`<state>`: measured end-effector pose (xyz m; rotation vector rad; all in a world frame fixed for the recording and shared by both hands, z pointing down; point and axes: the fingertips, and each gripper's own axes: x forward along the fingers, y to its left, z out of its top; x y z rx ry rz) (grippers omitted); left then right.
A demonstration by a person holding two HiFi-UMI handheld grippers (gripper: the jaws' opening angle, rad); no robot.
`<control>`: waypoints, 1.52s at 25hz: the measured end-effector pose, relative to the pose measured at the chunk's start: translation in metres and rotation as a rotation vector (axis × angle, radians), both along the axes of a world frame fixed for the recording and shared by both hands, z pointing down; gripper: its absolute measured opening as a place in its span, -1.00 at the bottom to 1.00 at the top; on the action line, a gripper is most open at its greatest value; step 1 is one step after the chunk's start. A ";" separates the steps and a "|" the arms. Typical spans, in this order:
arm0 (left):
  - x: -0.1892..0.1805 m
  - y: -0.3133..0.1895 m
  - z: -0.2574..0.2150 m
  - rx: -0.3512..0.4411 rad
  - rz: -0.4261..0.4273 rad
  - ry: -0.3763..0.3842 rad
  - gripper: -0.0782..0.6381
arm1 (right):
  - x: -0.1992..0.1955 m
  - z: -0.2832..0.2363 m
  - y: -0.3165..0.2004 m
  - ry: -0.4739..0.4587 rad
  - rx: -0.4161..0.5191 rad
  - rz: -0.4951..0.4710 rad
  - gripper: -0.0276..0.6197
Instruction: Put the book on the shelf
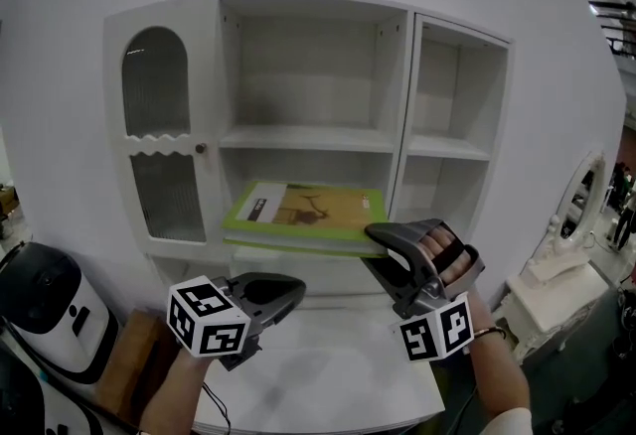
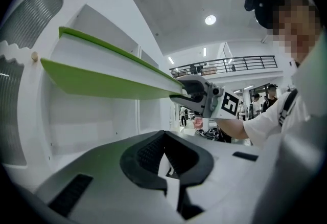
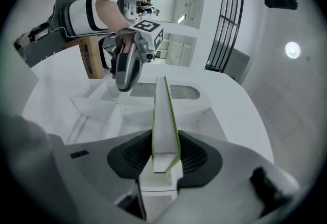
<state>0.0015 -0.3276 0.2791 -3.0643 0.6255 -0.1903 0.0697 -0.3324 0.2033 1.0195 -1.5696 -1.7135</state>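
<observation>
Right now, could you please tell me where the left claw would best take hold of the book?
Probably the near left corner, coming in from the front: the book lies flat, its far edge faces the shelf, and the right claw clamps the near right corner.

White shelf unit [image 1: 308, 137] — arched door [image 1: 156, 85] at left — stands on white tabletop [image 1: 328, 373].

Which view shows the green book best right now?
Head view: the book shows most of its cover, held level by the right tool at its right corner. The left gripper view sees only its underside and page edge; the right gripper view, just its edge between the jaws.
</observation>
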 end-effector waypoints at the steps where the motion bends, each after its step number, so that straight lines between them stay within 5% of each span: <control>1: -0.001 -0.002 -0.005 -0.005 0.007 0.005 -0.76 | -0.001 -0.006 -0.003 -0.003 0.006 0.000 -0.45; 15: -0.017 -0.038 -0.030 -0.017 -0.006 0.017 -0.76 | -0.004 -0.078 -0.050 -0.031 0.041 0.026 -0.45; 38: -0.038 -0.075 -0.017 -0.025 -0.042 -0.017 -0.76 | -0.019 -0.086 -0.181 0.038 -0.057 0.185 -0.45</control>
